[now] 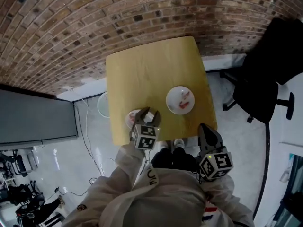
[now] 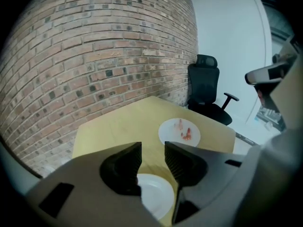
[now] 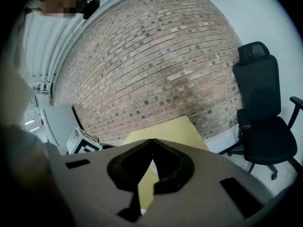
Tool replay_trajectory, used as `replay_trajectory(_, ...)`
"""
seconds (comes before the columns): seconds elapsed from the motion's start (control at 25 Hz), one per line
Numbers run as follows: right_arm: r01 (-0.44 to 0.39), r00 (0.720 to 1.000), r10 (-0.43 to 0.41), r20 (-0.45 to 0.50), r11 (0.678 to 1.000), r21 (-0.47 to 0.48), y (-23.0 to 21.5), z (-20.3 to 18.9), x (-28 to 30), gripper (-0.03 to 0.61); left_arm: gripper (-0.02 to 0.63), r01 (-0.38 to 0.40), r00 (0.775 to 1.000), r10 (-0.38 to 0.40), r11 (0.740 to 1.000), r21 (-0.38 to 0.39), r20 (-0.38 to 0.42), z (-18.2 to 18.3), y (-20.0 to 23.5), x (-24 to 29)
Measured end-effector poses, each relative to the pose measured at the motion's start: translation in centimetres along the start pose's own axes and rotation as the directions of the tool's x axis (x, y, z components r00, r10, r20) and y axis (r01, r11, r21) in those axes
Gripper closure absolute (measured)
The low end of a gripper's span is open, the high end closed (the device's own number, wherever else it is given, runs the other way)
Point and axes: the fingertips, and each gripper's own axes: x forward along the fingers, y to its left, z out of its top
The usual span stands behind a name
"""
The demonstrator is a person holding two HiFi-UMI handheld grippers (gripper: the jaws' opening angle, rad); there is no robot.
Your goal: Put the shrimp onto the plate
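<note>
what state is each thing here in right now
left gripper: open, nothing between the jaws
right gripper: shut, empty
shrimp: lying on the far plate, not gripped
near plate: visible part bare

The table (image 1: 151,70) stands with its far edge against the brick wall (image 1: 118,18); on its right half lies a plate (image 1: 171,98) with the shrimp (image 1: 185,101) on it; a second plate (image 1: 129,119) lies at the near left edge, well apart from the first; the left gripper (image 1: 149,111) hangs over this second plate; the right gripper (image 1: 202,126) is at the table's near right corner; an office chair (image 1: 267,74) stands on the floor right of the table; a panel (image 1: 35,119) stands to its left.
</note>
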Motion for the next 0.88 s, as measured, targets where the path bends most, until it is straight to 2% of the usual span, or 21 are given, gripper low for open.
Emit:
replay_trajectory(0.48, -0.126, 0.99, 0.123, -0.069, 0.991, -0.046, 6.8, -2.0, 4.0, 0.555, 0.459, -0.089, 0.995, 0.085, 0.993, -0.082, -0.046, -5.8, 5.7, -4.2)
replay_trajectory(0.88, -0.15, 0.984, 0.143, -0.106, 0.986, -0.068, 9.2, -3.3, 5.1, 0.555, 0.456, -0.031, 0.996, 0.021, 0.993, -0.114, -0.089, -9.2, 5.8, -3.5)
